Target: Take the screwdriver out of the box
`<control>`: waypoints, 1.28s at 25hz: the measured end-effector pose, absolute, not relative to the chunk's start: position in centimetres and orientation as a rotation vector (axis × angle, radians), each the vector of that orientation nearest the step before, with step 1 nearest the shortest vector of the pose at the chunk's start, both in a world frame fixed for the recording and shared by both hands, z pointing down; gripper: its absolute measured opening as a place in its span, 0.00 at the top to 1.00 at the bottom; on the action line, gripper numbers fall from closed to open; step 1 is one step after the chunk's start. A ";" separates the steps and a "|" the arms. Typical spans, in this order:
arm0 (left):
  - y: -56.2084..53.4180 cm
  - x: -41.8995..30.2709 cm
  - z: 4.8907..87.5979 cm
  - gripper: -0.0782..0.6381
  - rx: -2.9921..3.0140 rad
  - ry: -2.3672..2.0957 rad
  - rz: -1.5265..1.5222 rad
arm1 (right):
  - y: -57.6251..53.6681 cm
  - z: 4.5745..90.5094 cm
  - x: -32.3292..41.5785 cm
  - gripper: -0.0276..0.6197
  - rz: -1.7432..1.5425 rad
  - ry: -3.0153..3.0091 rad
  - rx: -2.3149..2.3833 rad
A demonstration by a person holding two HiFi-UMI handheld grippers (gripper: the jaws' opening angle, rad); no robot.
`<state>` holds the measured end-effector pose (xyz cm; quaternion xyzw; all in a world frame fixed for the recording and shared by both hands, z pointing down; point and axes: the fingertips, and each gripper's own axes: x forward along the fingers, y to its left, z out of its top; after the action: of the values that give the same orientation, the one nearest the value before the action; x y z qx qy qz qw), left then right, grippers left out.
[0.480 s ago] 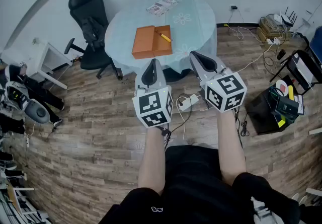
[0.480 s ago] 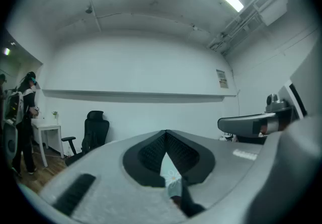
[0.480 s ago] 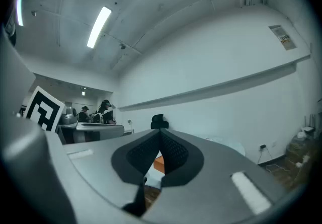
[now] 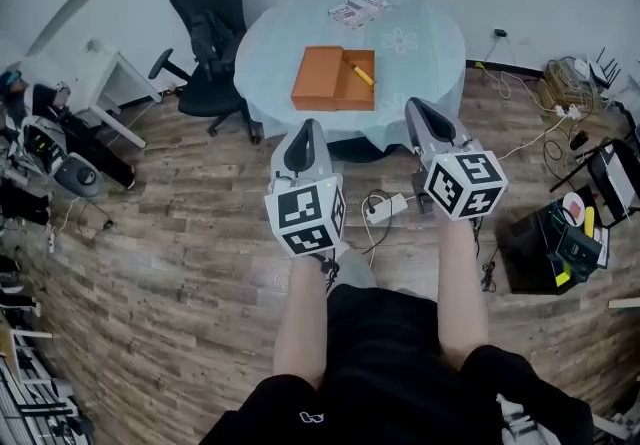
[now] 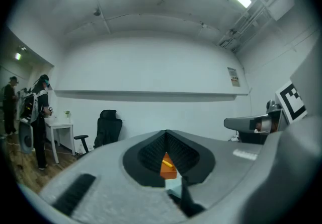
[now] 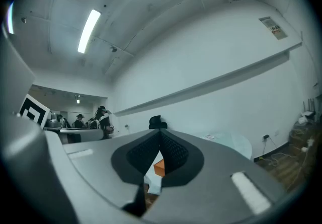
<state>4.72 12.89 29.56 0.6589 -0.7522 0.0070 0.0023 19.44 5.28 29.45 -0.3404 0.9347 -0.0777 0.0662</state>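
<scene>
The round table [image 4: 430, 43], under a pale cloth, is the landmark here. The orange box [image 4: 320, 78] lies flat near the table's middle. The yellow screwdriver [image 4: 360, 72] rests slantwise on the box's right-hand part, towards the table's far side. Whether it sits in a recess or on top of the box cannot be told. Some printed papers [image 4: 358, 9] lie at the table's far edge. A black office chair [image 4: 210, 23] stands just beside the table on its left.

Both tools are held short of the table's near edge, above the wooden floor, and point level towards it. Both are well apart from the box.

The left gripper [image 4: 307, 125] sits off the table's near-left edge. In its own view the left gripper [image 5: 166, 135] has its dark ribbed pads pressed together at the tips. Nothing is pinched between them. Only a sliver of the box [image 5: 167, 168] on the table shows through the narrow gap below the tips.

The right gripper [image 4: 413, 105] sits off the table's near-right edge. In its own view the right gripper [image 6: 160, 133] is likewise pressed together and holds nothing. A corner of the box [image 6: 159, 168] shows through its gap.

Neither tool touches the table, the box or the screwdriver.
</scene>
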 end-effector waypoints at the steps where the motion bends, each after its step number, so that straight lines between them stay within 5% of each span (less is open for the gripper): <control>1: 12.7 3.8 29.8 0.89 2.047 -2.370 0.021 | 4.9 29.7 18.6 0.94 -0.236 2.823 -1.018; 12: 0.2 -1.9 33.2 0.89 2.141 -2.232 0.007 | -6.8 30.9 12.0 0.94 -0.199 2.756 -1.093; 24: -21.5 -17.0 35.1 0.89 2.251 -1.982 0.132 | -25.2 32.2 -2.4 0.94 -0.249 2.637 -1.354; 32: -28.2 -16.2 39.7 0.89 2.311 -1.734 0.130 | -30.2 36.3 -2.3 0.94 -0.259 2.685 -1.603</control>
<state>-16.22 -28.23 39.68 0.7928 -0.5950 0.0447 0.1243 -2.26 -30.20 36.25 -0.5110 0.8556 -0.0824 0.0018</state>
